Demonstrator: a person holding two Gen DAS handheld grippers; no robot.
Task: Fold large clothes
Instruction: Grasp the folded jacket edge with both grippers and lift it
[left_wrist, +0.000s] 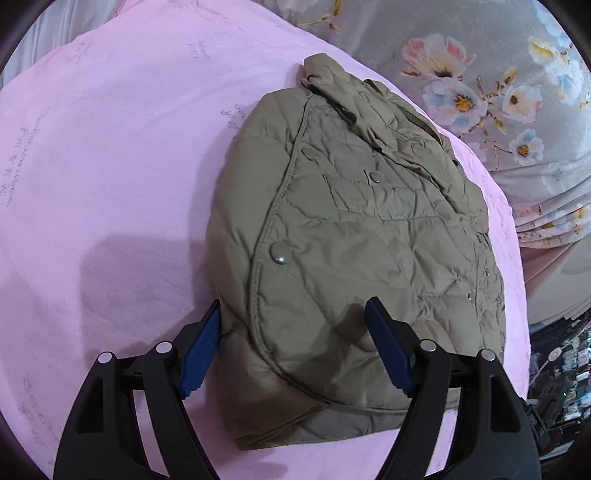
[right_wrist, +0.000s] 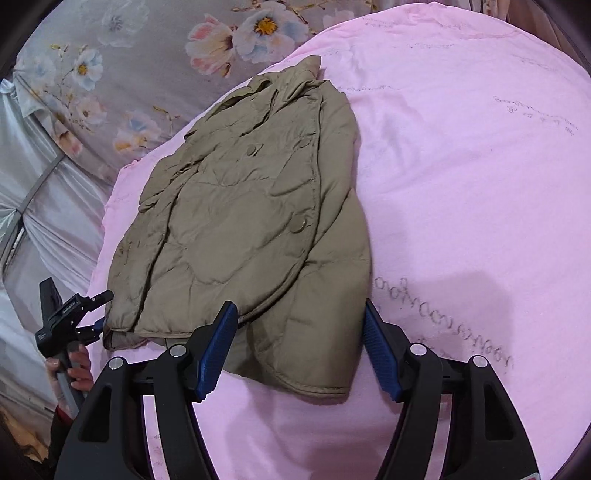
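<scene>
1. The olive quilted jacket (left_wrist: 354, 240) is being left lying on the pink sheet (left_wrist: 110, 184), sleeves folded in
2. Left gripper (left_wrist: 295, 343) and right gripper (right_wrist: 299, 339) are being held wide open, empty, at its hem
3. Slippery padding is likely being risked springing open if too little fabric is pinched

Bedroom in a home, by the look of it. Soft pink sheet (left_wrist: 110, 166) spread wide across both views, w/ faint scribbled marks on it. Upper right of the left wrist view: grey floral bedding (left_wrist: 480, 74), big pink and blue blossoms, edge lying in folds at mid right. Same floral bedding upper left in the right wrist view (right_wrist: 110, 55), and beside it at far left a pale satiny draped fabric (right_wrist: 44, 206). Olive quilted jacket (right_wrist: 243, 221) laid out on the pink sheet: clothes on a bed, domestic setting. Lower right of the left wrist view: dark clutter, too blurred to tell.
</scene>
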